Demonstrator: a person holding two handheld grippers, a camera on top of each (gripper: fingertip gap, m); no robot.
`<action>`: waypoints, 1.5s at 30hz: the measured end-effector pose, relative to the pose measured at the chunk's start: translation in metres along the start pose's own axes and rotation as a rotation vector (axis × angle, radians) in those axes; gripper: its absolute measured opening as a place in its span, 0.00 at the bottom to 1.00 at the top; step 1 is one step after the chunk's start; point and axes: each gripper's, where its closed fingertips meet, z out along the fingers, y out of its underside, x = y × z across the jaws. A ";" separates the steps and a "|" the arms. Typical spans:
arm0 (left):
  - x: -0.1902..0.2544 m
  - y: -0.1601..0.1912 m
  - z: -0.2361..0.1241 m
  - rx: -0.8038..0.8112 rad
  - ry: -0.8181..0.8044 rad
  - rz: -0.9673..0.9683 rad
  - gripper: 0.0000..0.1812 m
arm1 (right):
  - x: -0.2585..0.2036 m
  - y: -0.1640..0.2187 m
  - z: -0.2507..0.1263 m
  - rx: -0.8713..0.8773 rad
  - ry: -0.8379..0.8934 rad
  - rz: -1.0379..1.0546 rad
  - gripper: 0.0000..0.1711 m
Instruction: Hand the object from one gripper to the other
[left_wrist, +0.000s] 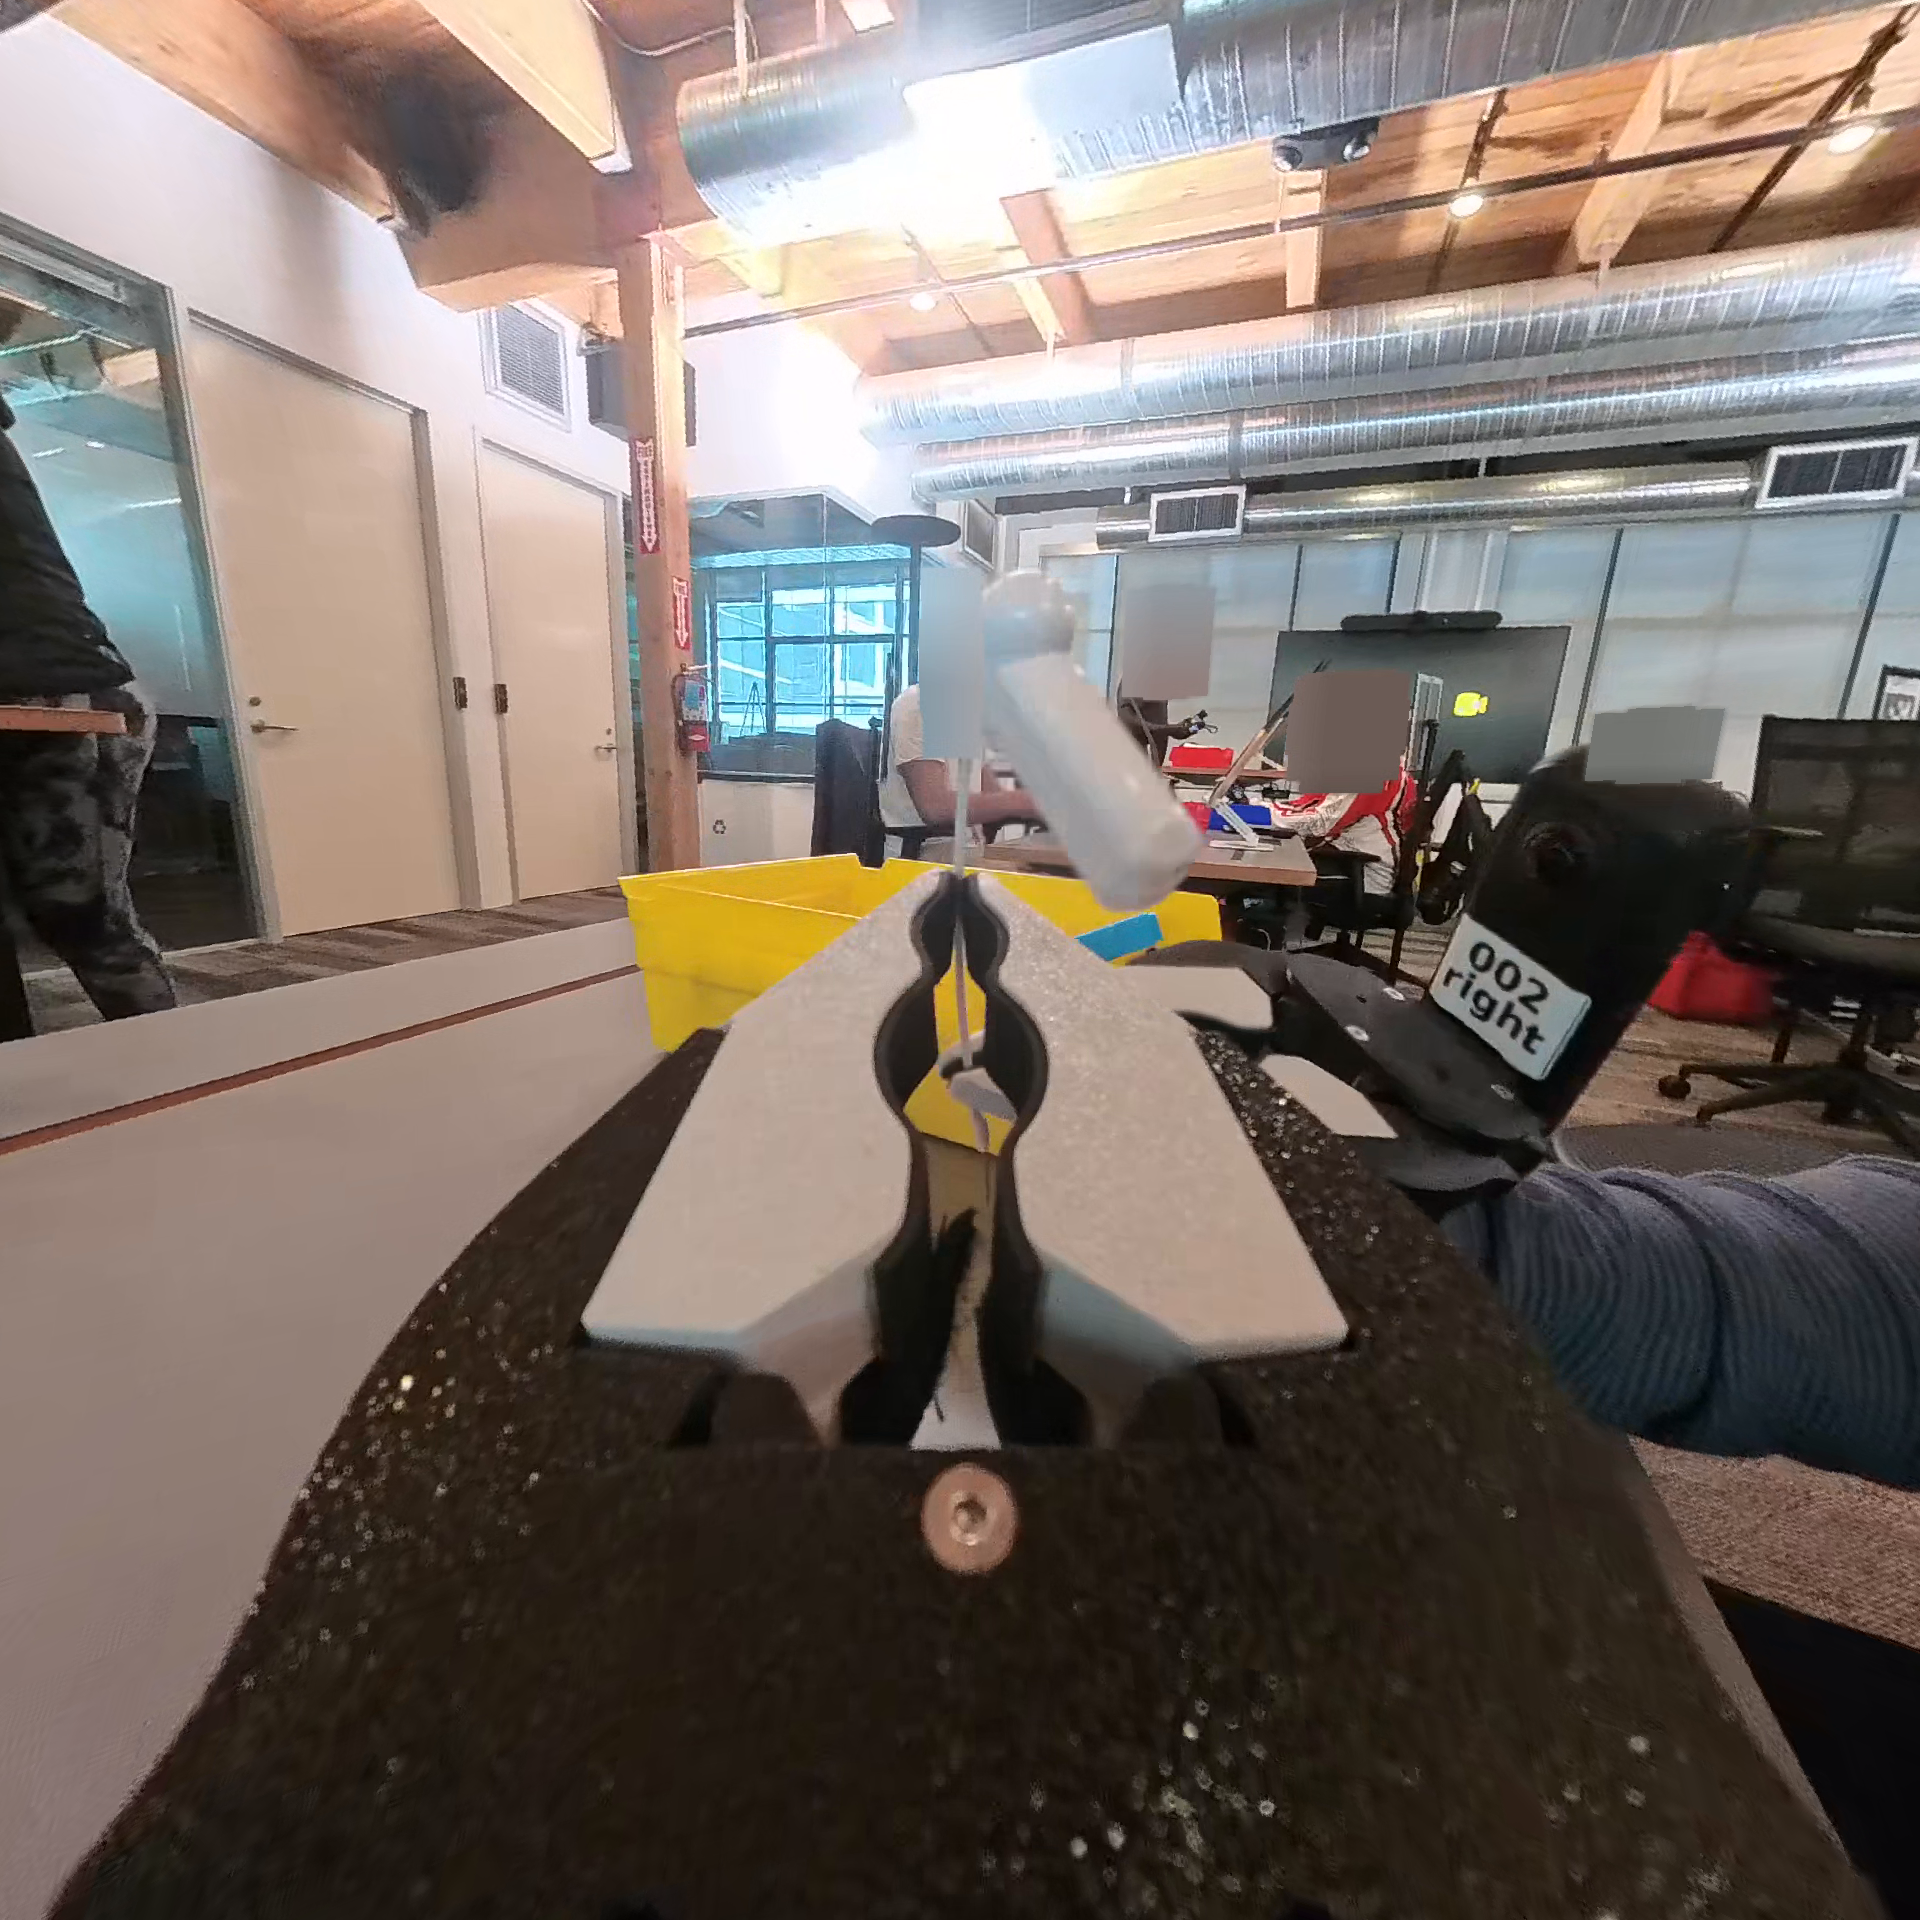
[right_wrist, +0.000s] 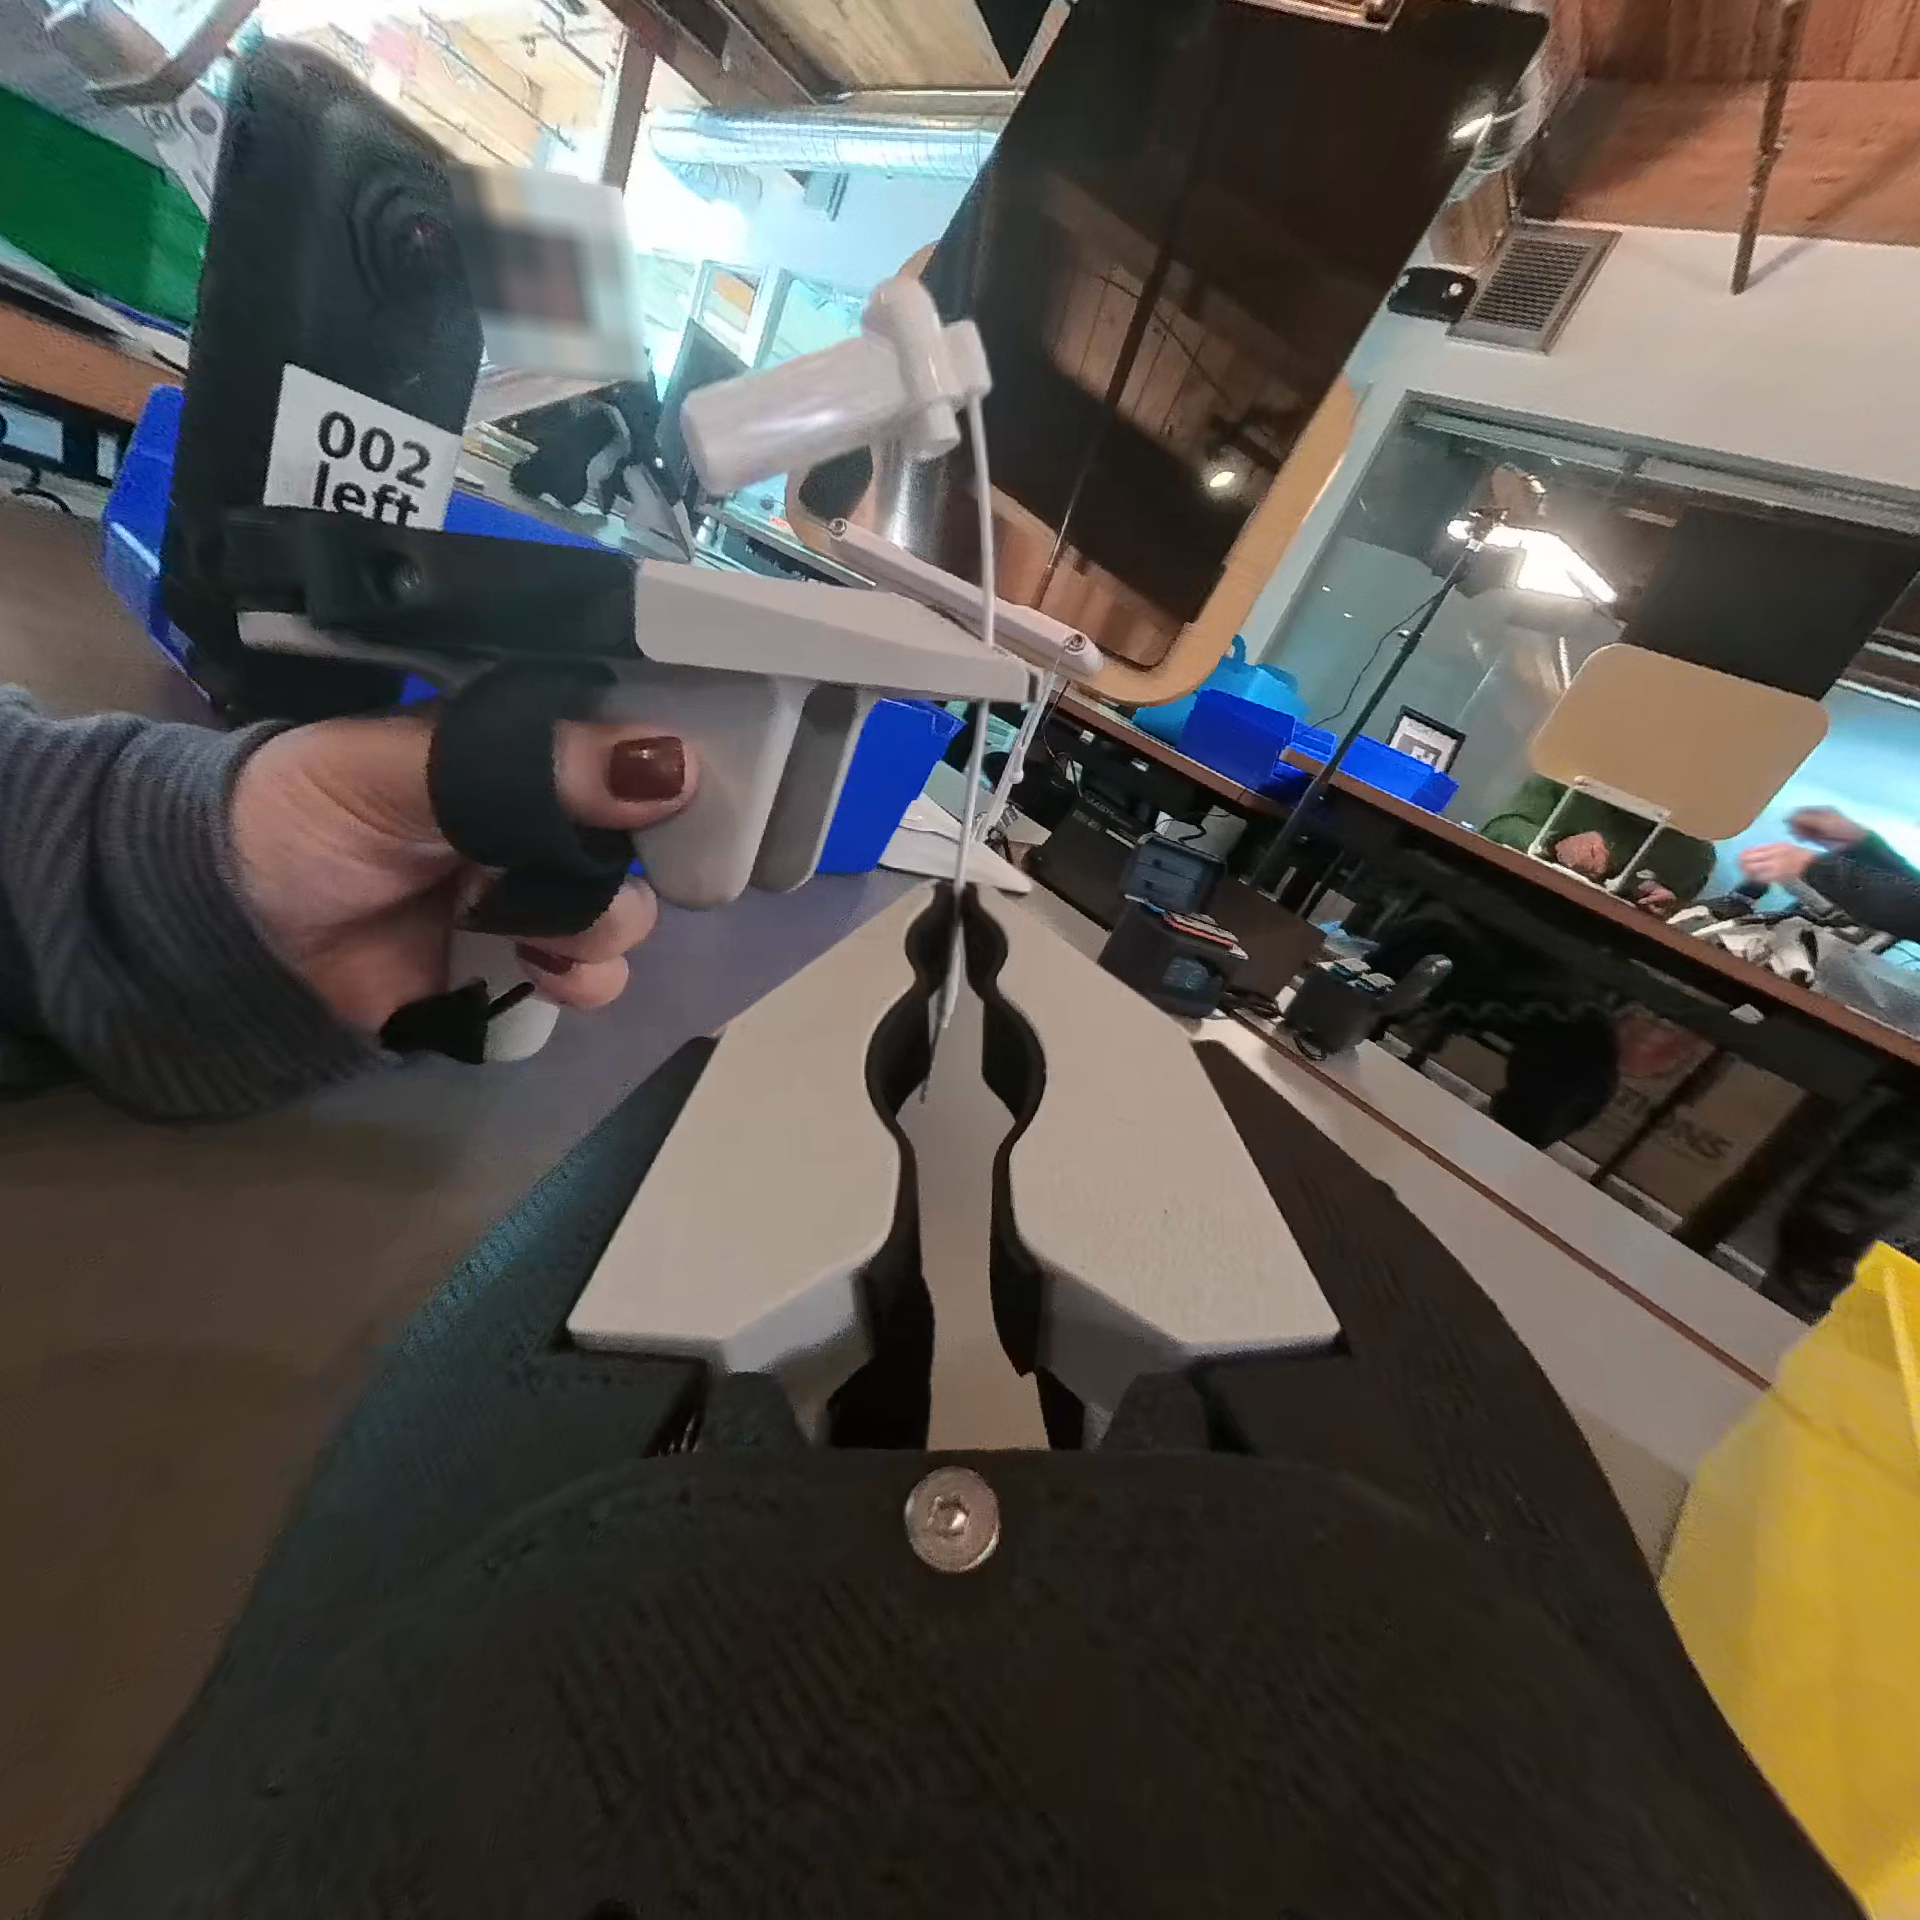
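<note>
The left tool (left_wrist: 961, 883) was pressed together at its tips, pinching the thin white cord (left_wrist: 964, 821) of a white object (left_wrist: 1081, 758). The object's stubby white cylinder and rounded head hung in the air above the tips, tilted down to the right. In the right wrist view, the right tool (right_wrist: 961, 896) was likewise pressed together on the same cord (right_wrist: 977, 582), lower down the strand. There the left tool (right_wrist: 1023, 681) reached in sideways from the left, gripping the cord just above the right one's tips. The object (right_wrist: 831, 405) stood over both. A yellow bin (left_wrist: 790, 925) sat on the grey counter (left_wrist: 260, 1195) behind the left tool, and a hand (right_wrist: 343, 862) in a grey sleeve held that tool's handle.
</note>
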 end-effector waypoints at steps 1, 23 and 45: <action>0.000 0.000 0.000 -0.003 -0.002 0.008 0.00 | 0.001 0.001 0.000 -0.006 0.001 0.006 0.00; -0.008 -0.010 -0.008 0.021 -0.160 0.192 0.29 | 0.052 -0.005 -0.019 0.028 0.267 0.088 0.00; -0.022 -0.012 -0.016 -0.048 -0.342 0.451 0.05 | 0.041 -0.013 -0.013 0.031 0.300 -0.144 0.31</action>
